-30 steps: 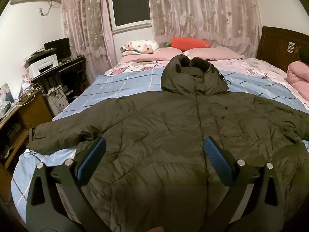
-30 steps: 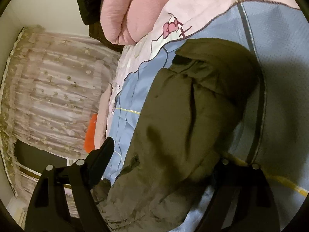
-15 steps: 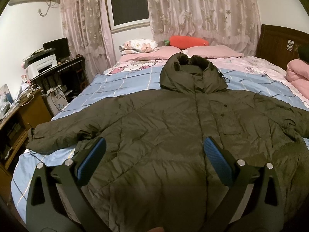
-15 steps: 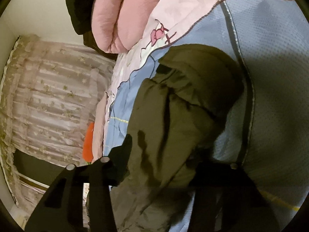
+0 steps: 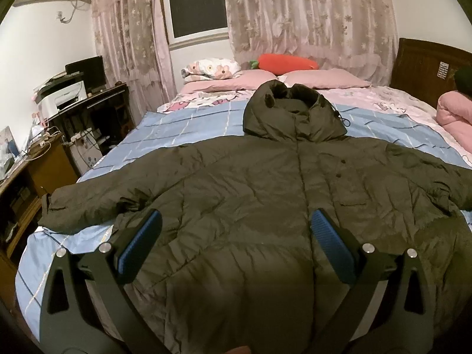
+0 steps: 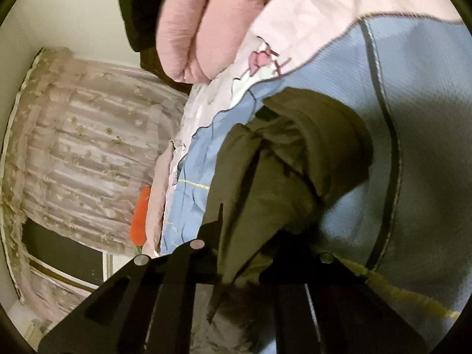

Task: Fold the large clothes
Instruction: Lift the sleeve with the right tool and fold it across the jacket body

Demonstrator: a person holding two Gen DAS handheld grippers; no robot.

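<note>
A dark olive hooded puffer jacket (image 5: 265, 206) lies spread front-up on the bed, hood toward the pillows and both sleeves out to the sides. My left gripper (image 5: 236, 236) hovers open and empty over the jacket's lower body, blue pads wide apart. In the right wrist view my right gripper (image 6: 244, 259) is shut on the jacket's right sleeve (image 6: 283, 171) near its cuff, and the sleeve bunches between the black fingers.
The bed has a blue checked sheet (image 5: 191, 129) with pink pillows (image 5: 324, 78) and an orange carrot cushion (image 5: 287, 60) at the head. A pink quilt (image 6: 206, 20) lies at the right side. A dark desk with a printer (image 5: 63, 96) stands left of the bed.
My right gripper has closed from open onto the sleeve near the cuff. The left gripper has stayed nearly still over the jacket.
</note>
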